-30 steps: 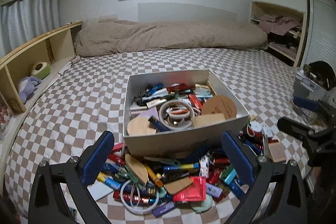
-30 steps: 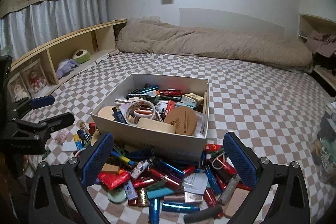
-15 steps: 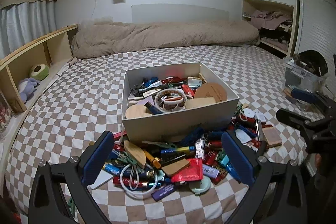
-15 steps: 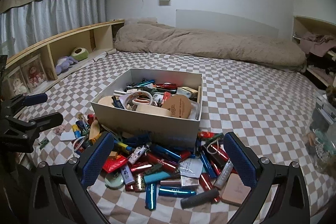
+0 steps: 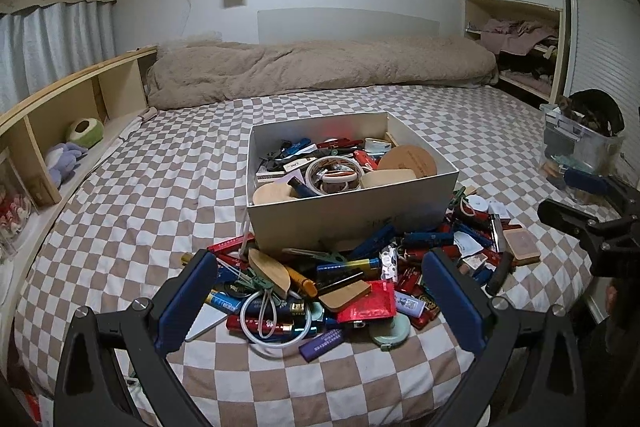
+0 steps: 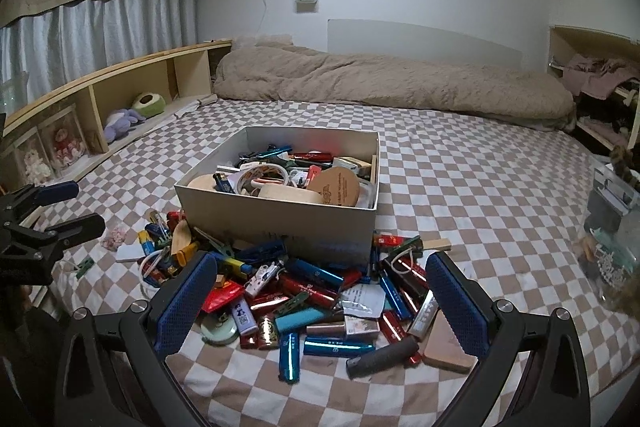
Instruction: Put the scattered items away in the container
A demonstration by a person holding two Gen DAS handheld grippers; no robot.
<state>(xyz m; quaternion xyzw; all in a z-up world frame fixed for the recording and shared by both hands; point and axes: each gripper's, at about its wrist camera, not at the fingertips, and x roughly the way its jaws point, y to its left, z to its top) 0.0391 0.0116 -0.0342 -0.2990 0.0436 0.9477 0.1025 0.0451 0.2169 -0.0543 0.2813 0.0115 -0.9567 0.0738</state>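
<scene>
Both grippers drawn back from box; left gripper, right gripper fingers spread, empty. Step: choosing target in pile. Next: descend, pinch one item.

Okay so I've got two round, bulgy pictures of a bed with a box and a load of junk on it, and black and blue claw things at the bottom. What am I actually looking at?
Those claws are hand-held grippers, one in each of a person's hands, each with a wide-angle camera looking forward along its two fingers. One picture comes from the left gripper, the other from the right gripper. Each also catches the other gripper at its edge.

On the checkered bed stands an open grey box, already partly filled with small things, among them a tape roll and a round wooden disc. In front of the box lies a pile of lighters, clips and packets waiting to be tidied in.

Both grippers are open and hold nothing.
</scene>
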